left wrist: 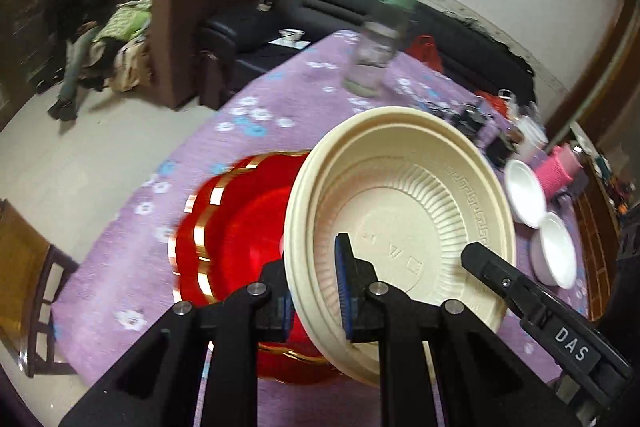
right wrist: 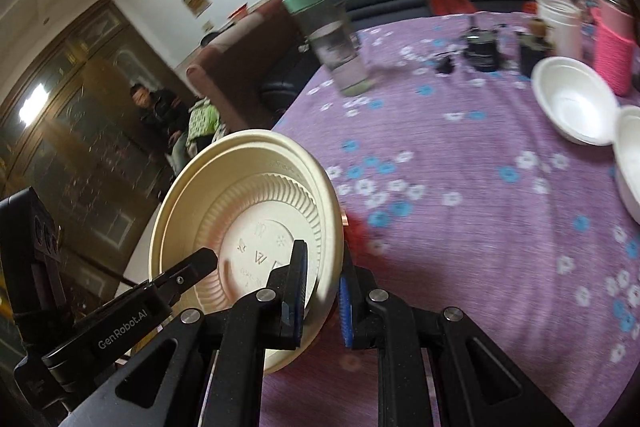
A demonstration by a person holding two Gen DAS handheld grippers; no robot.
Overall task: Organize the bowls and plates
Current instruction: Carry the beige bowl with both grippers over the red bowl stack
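Observation:
A cream ribbed plate (left wrist: 404, 223) is held tilted above the table by both grippers. My left gripper (left wrist: 316, 299) is shut on its near rim. My right gripper (right wrist: 322, 301) is shut on the opposite rim of the same plate (right wrist: 256, 219); its finger shows in the left wrist view (left wrist: 492, 267), and the left gripper's finger shows in the right wrist view (right wrist: 188, 273). A stack of red plates with gold trim (left wrist: 236, 231) lies on the purple cloth under and left of the cream plate. Two white bowls (left wrist: 524, 193) (left wrist: 554, 249) sit to the right, also seen in the right wrist view (right wrist: 576, 103).
A clear jar with a green lid (left wrist: 380, 43) stands at the table's far side. A pink knitted cup (right wrist: 614, 43), white cups and dark small items crowd the far right corner. A wooden chair (left wrist: 28, 287) stands at the left. Sofas and people are beyond.

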